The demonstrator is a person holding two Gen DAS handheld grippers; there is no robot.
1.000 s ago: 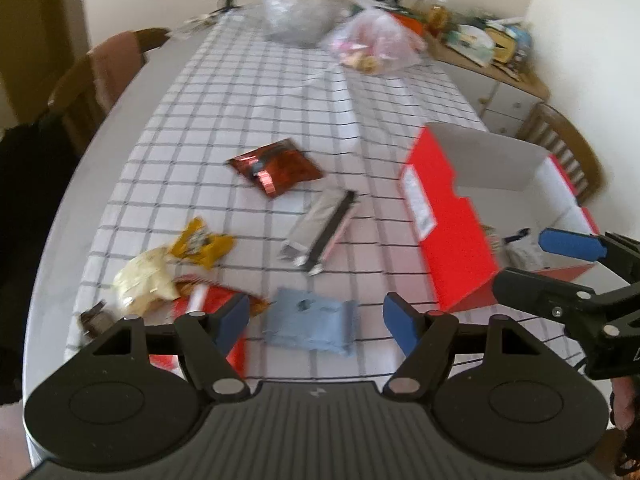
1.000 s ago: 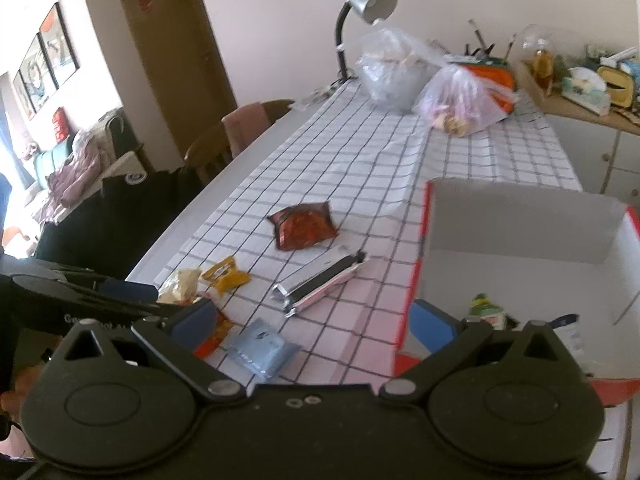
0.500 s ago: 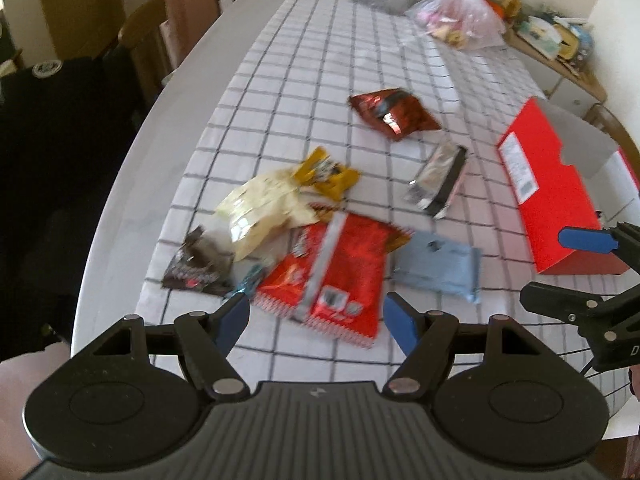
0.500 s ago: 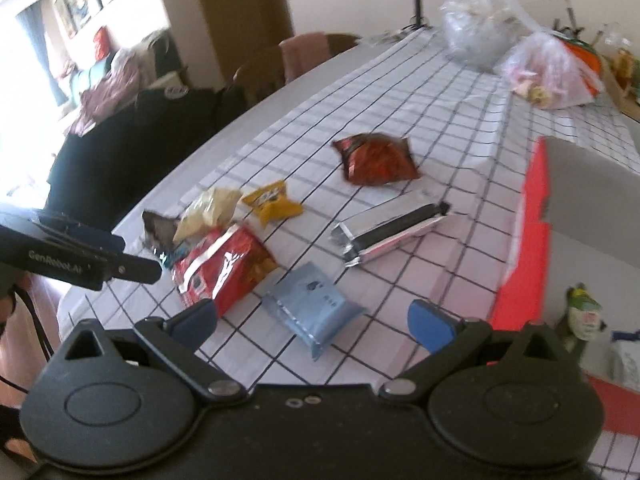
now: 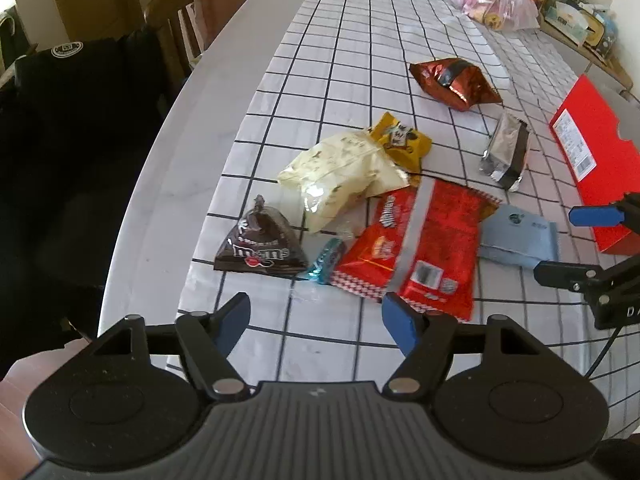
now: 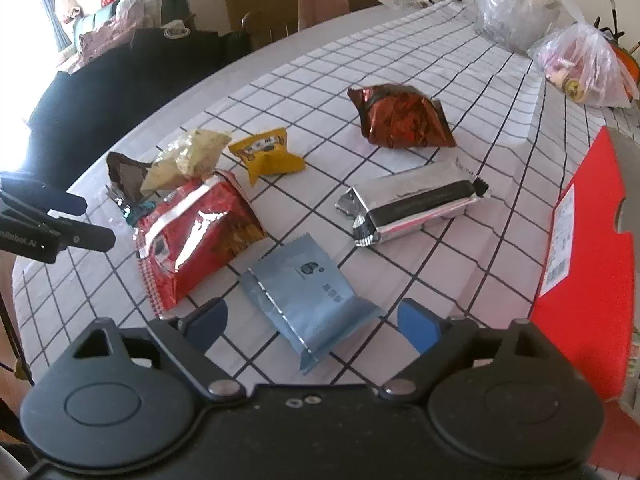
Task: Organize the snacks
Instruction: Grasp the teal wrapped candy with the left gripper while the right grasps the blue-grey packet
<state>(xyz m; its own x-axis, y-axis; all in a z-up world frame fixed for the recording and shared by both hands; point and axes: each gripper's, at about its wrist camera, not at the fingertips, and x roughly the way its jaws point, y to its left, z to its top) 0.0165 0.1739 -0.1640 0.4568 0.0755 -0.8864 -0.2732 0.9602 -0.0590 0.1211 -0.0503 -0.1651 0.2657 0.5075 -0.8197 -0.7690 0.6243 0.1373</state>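
Observation:
Several snack packs lie on the checked tablecloth. My left gripper [image 5: 316, 322] is open and empty, just short of a brown M&M's bag [image 5: 260, 246], a small teal candy [image 5: 326, 260] and a large red bag [image 5: 420, 248]. My right gripper [image 6: 312, 322] is open and empty, with a light blue pouch [image 6: 308, 300] between and just beyond its fingers. The blue pouch also shows in the left wrist view [image 5: 518, 236]. A silver-black bar [image 6: 412, 208], a dark red foil bag [image 6: 400, 120], a yellow pack [image 6: 268, 156] and a cream bag [image 5: 344, 172] lie farther out. The red box [image 6: 584, 260] stands at the right.
Two clear plastic bags [image 6: 516, 4] sit at the table's far end by a lamp base. Chairs [image 5: 192, 28] and a black jacket [image 5: 72, 128] line the table's left side. A cluttered sideboard [image 5: 576, 20] stands at the far right.
Both grippers have swung left and dropped closer to the snack pile. The box has slid to the right edge of both views. Both grippers stay open.

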